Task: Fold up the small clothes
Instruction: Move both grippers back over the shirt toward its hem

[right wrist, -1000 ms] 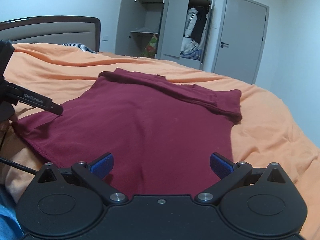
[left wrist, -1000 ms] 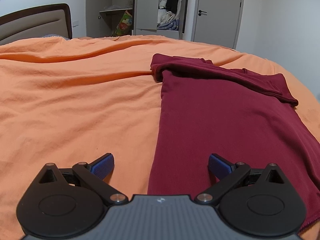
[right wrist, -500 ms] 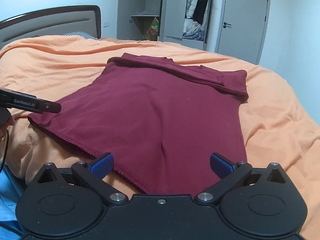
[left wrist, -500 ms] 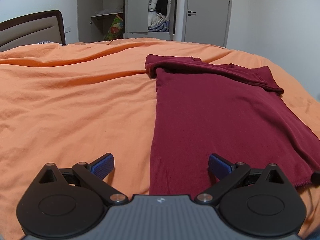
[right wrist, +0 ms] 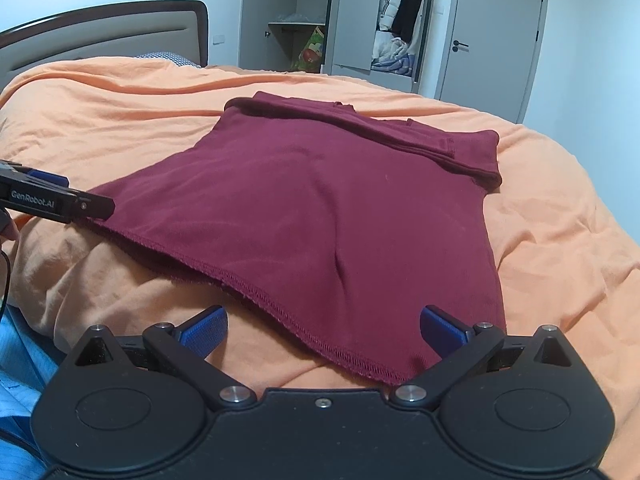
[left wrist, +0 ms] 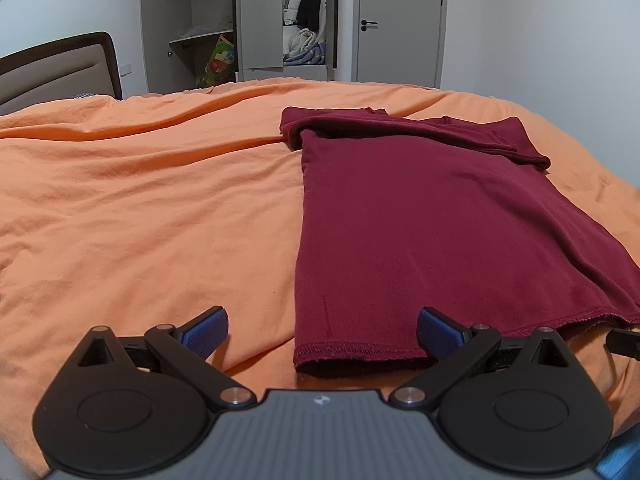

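Both my tongs stand wide and hold nothing. My left gripper (left wrist: pixel 322 326) hovers at the near-left corner of the maroon shirt (left wrist: pixel 420 216), my right gripper (right wrist: pixel 323 326) at its near-right corner, each just short of the stitched hem (right wrist: pixel 304 320). The shirt lies on the orange duvet (left wrist: pixel 140 200) toward the near edge of the bed, sleeves already turned in across the far end.

To do this well I judge I should pinch both hem corners at the same depth — catching every layer — then carry them level toward the collar, so the fold lands square.

The duvet is soft and rumpled, so the cloth may drag. Beyond it — a headboard (right wrist: pixel 100 36), an open wardrobe (left wrist: pixel 280 16), a closed door (left wrist: pixel 400 20).
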`<state>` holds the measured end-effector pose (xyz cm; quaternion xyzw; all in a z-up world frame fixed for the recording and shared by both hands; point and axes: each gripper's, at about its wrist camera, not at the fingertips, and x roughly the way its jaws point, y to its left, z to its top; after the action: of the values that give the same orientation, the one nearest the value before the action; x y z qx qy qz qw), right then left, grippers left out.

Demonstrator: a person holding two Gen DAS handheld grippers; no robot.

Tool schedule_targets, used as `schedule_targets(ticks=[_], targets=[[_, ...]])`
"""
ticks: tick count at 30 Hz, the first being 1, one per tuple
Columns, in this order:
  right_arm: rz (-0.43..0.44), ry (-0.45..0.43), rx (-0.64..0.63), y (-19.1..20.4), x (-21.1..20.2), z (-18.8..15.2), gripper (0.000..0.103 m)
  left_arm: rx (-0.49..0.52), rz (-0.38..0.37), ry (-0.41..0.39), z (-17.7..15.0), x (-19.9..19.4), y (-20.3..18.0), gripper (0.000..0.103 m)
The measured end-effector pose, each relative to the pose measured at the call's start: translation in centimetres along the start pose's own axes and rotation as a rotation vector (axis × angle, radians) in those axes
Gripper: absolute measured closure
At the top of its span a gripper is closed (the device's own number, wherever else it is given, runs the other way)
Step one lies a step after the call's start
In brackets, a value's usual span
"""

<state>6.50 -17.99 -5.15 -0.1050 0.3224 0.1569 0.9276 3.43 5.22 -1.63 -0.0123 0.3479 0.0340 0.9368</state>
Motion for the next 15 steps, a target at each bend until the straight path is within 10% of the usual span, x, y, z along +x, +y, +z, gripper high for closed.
schedule_targets(ticks=[15], targets=[[-0.025, -0.001, -0.031, 0.0, 0.6, -0.6, 0.001, 0.126, -0.01, 0.028, 0.6, -0.5, -1.5, 0.0]])
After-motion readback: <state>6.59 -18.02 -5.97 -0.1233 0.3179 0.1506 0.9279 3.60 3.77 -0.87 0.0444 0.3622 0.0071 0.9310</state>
